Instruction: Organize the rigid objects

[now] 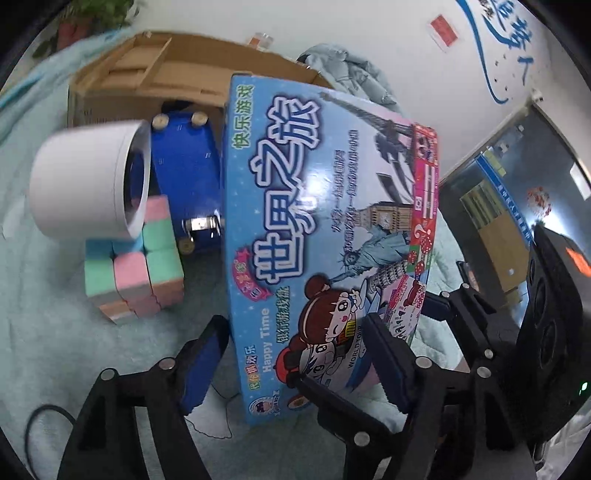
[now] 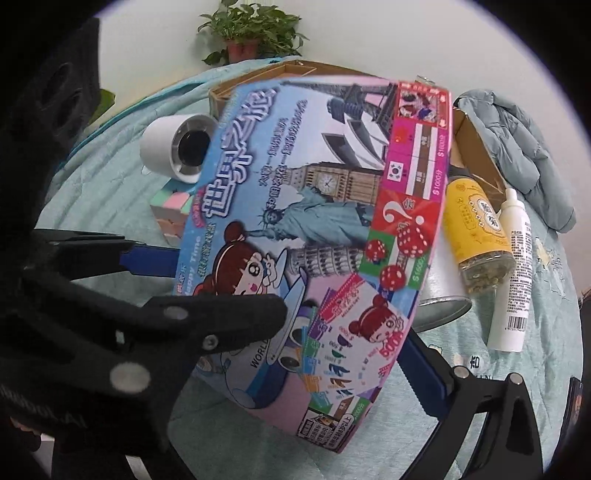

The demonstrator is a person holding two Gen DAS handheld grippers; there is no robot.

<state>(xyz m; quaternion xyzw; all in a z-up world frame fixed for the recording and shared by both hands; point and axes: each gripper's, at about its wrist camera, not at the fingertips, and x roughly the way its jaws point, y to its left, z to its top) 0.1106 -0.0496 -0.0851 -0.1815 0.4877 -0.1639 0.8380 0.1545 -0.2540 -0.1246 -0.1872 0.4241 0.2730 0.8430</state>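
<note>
A large blue board-game box (image 1: 325, 236) with cartoon art is held up off the bed, tilted. My left gripper (image 1: 295, 350) has its blue-padded fingers on either side of the box's near end. My right gripper (image 2: 291, 306) spans the box (image 2: 306, 236) across its width, one blue pad (image 2: 147, 260) at its left edge, the other (image 2: 424, 376) at its right edge. The left gripper's black finger (image 2: 229, 321) lies over the box face in the right wrist view. An open cardboard box (image 1: 155, 77) stands behind.
A white cylinder (image 1: 92, 181) rests on a pastel cube (image 1: 136, 269) beside a blue skateboard (image 1: 188, 177). A yellow jar (image 2: 476, 229), a white bottle (image 2: 513, 273) and a metal cup (image 2: 443, 291) lie at right. A grey jacket (image 2: 517, 147) and a potted plant (image 2: 251, 33) are behind.
</note>
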